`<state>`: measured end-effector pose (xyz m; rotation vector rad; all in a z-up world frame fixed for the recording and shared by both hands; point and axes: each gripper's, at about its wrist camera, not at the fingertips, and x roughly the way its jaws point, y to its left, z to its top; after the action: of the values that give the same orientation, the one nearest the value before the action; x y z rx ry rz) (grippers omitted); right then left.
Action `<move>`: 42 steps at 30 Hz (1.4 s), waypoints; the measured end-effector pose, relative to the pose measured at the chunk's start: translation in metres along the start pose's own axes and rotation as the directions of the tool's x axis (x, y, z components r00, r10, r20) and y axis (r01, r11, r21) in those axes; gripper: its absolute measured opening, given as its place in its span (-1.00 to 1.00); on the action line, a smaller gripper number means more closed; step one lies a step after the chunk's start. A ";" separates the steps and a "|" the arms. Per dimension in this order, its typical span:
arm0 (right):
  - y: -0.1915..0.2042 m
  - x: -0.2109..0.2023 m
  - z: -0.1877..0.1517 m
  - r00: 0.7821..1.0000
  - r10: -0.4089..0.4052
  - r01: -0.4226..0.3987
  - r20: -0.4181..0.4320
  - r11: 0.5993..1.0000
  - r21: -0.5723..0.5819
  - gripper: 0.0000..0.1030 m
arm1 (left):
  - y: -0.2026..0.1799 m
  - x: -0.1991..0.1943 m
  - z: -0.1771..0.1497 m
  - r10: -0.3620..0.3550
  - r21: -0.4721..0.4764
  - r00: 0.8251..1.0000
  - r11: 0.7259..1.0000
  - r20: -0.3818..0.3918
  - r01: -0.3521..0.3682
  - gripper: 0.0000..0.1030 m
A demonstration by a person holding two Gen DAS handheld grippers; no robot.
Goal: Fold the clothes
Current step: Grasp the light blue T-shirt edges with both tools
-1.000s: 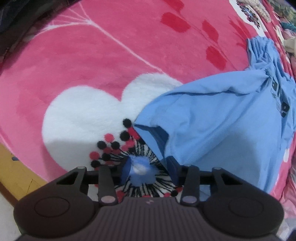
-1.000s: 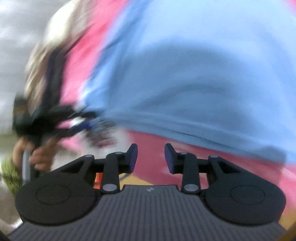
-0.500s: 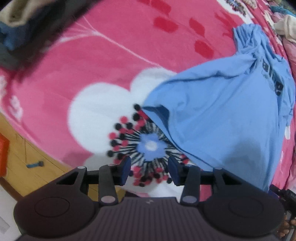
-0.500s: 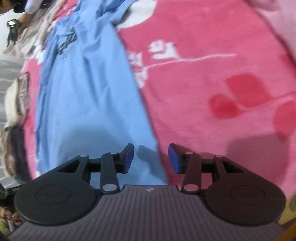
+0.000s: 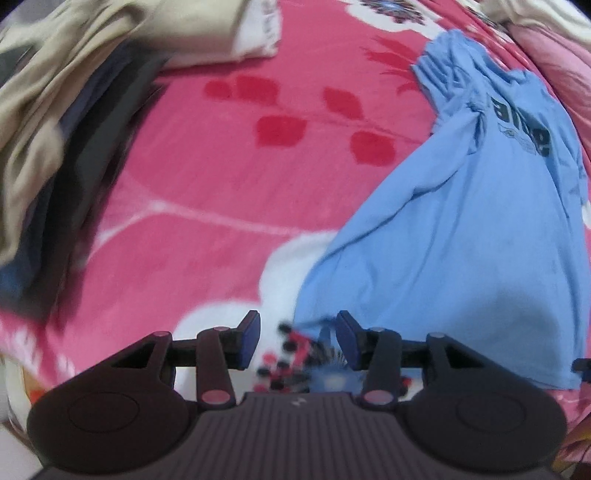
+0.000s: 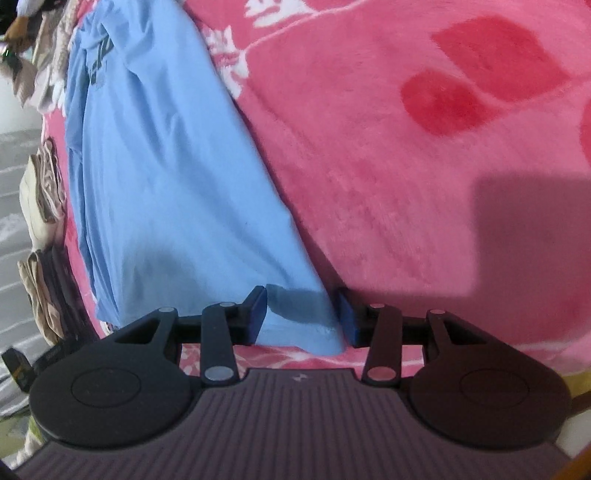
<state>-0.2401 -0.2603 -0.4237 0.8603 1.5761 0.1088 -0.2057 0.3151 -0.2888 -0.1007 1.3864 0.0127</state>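
A light blue T-shirt [image 5: 461,221] with dark lettering lies spread on a pink flowered blanket [image 5: 221,177]. My left gripper [image 5: 297,343] hangs open over the blanket's white flower, and the shirt's lower corner reaches just inside its right finger [image 5: 347,339]. In the right wrist view the same T-shirt [image 6: 166,166] runs up to the left. Its other hem corner lies between the fingers of my right gripper [image 6: 301,319], which stands open just above the cloth. The pads do not press on the fabric.
A heap of beige and dark clothes [image 5: 55,92] fills the upper left of the left wrist view, with a folded pale piece [image 5: 255,29] behind it. More bundled clothes [image 6: 40,192] line the bed's left edge. A person's hand [image 6: 16,27] shows far back.
The left gripper has risen and rolled, bringing the clothes heap into view. The right gripper swept across the shirt and sank to its hem corner, which now lies between its fingers.
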 end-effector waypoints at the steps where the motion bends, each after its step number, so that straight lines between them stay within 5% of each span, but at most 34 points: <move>1: 0.000 0.000 0.001 1.000 0.003 -0.003 -0.008 1.000 -0.006 -0.21 | -0.002 0.003 0.004 -0.006 0.008 1.000 1.000 -0.004 0.006 -0.08; 11: -0.014 0.000 0.002 0.997 0.066 -0.065 -0.036 0.997 0.029 -0.21 | -0.002 0.002 0.023 -0.161 -0.043 0.987 0.986 -0.020 0.160 0.02; 22: -0.028 -0.002 0.011 0.994 0.099 -0.099 -0.040 0.995 0.010 -0.21 | -0.022 0.058 0.029 -0.020 0.052 0.987 0.998 -0.158 0.028 -0.21; 33: -0.010 -0.007 0.005 1.000 -0.010 0.008 -0.019 0.994 -0.105 -0.40 | -0.042 0.063 0.021 0.056 0.158 0.978 0.987 -0.203 -0.024 -0.20; 37: -0.003 -0.006 0.001 0.996 -0.094 0.094 0.010 0.982 -0.162 -0.68 | -0.055 0.056 0.015 0.079 0.226 0.983 0.973 -0.166 -0.040 -0.83; 42: 0.012 -0.016 -0.009 0.988 -0.143 0.152 0.060 0.970 -0.188 -0.93 | -0.065 0.033 0.009 0.056 0.217 0.986 0.976 -0.156 -0.021 -0.89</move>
<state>-0.2433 -0.2571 -0.4018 0.5889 1.5529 0.1309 -0.1860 0.2494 -0.3157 0.1085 1.5431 -0.1156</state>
